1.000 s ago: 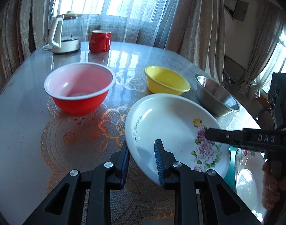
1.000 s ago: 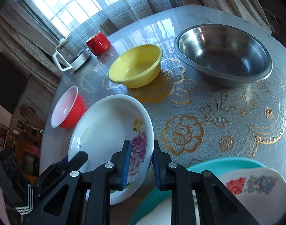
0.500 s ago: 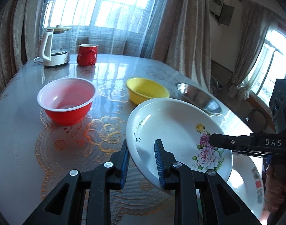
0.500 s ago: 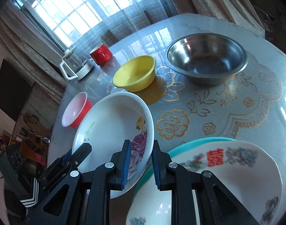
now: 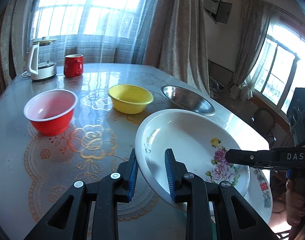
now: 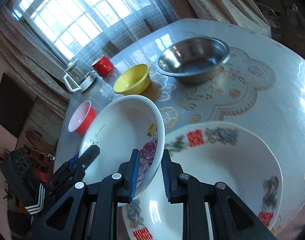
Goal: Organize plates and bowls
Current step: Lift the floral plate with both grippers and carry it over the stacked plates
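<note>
Both grippers pinch the rose plate (image 5: 184,140) by opposite edges: the left gripper (image 5: 150,172) on its near rim, the right gripper (image 6: 149,172) on the flowered side. The plate hangs tilted above the table (image 5: 16,160), over a second patterned plate (image 6: 222,160). The red bowl (image 5: 50,112), yellow bowl (image 5: 130,99) and steel bowl (image 6: 194,58) sit beyond.
</note>
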Tool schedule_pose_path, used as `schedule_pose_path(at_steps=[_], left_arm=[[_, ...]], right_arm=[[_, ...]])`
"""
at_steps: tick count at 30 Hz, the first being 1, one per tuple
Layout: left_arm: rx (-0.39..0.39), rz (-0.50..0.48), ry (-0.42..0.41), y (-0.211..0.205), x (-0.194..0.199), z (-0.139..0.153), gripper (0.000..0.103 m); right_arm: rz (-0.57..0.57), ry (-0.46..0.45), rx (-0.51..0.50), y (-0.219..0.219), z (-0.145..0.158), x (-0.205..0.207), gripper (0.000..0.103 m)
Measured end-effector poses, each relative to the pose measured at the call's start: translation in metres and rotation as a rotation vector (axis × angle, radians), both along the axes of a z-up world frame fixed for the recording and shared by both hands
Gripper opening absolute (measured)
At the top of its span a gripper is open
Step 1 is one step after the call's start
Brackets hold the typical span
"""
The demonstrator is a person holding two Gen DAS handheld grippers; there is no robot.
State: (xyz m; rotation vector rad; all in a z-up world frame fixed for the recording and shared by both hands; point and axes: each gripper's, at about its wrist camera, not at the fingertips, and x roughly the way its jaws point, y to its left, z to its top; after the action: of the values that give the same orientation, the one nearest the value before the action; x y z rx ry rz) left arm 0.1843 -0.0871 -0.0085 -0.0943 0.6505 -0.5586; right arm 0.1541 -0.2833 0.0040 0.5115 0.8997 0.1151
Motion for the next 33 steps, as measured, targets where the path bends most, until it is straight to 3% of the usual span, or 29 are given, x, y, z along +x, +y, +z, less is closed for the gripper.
schedule_pose_path(at_steps=[22,33], left_arm=[[0.093,-0.185,-0.051,-0.057,-0.053,-0.005,0.027],[0.127,-0.193,-0.018,-0.070,-0.065,-0.010,0.029]], right_arm=[[-0.137,0.050,0.036,-0.049,-0.022,-0.074,0.022],[-0.158,0.085,0.063,-0.058,-0.034,-0.086,0.024]])
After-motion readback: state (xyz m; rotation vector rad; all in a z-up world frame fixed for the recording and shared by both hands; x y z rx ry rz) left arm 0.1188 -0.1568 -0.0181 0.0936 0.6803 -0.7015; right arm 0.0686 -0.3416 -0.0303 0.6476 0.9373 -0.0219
